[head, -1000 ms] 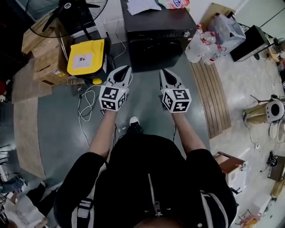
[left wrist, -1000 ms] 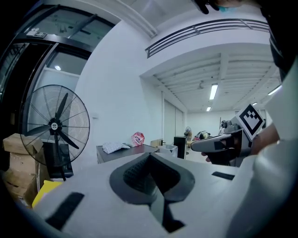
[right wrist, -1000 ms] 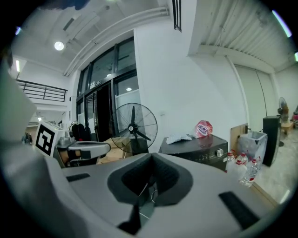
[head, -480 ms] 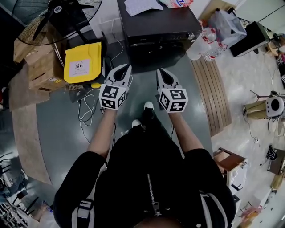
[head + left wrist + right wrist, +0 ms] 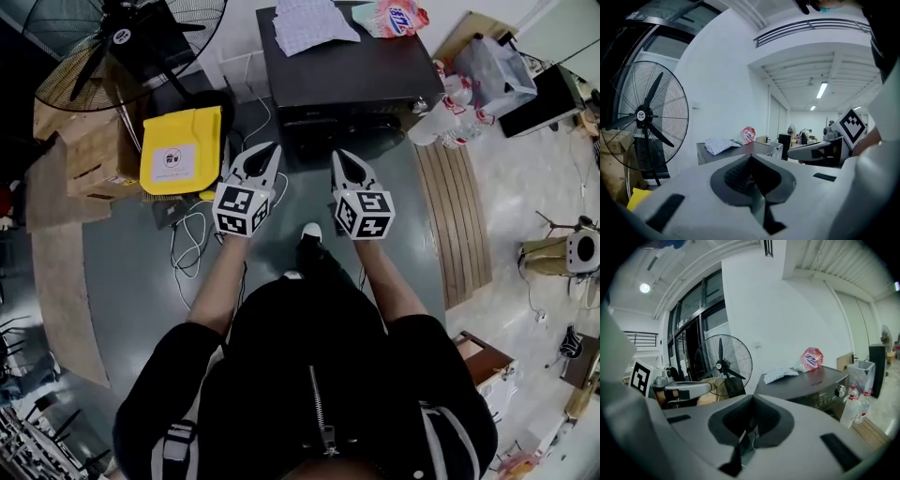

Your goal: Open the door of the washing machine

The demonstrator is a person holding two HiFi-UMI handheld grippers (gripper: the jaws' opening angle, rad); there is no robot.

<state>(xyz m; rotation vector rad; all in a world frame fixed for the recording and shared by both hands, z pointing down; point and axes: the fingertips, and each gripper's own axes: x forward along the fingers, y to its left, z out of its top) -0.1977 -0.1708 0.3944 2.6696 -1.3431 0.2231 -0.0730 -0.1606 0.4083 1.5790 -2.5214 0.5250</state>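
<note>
We hold both claws side by side above the floor, near the washing machine (image 5: 375, 70) and pointing at its dark front, where the door is barely visible from this steep angle. L claw (image 5: 270, 150) has jaws together w/ nothing btwn them; R claw (image 5: 339, 156) is the same. Checked cloth (image 5: 305, 23) & detergent bag (image 5: 394, 17) lie on the machine's top.
</note>
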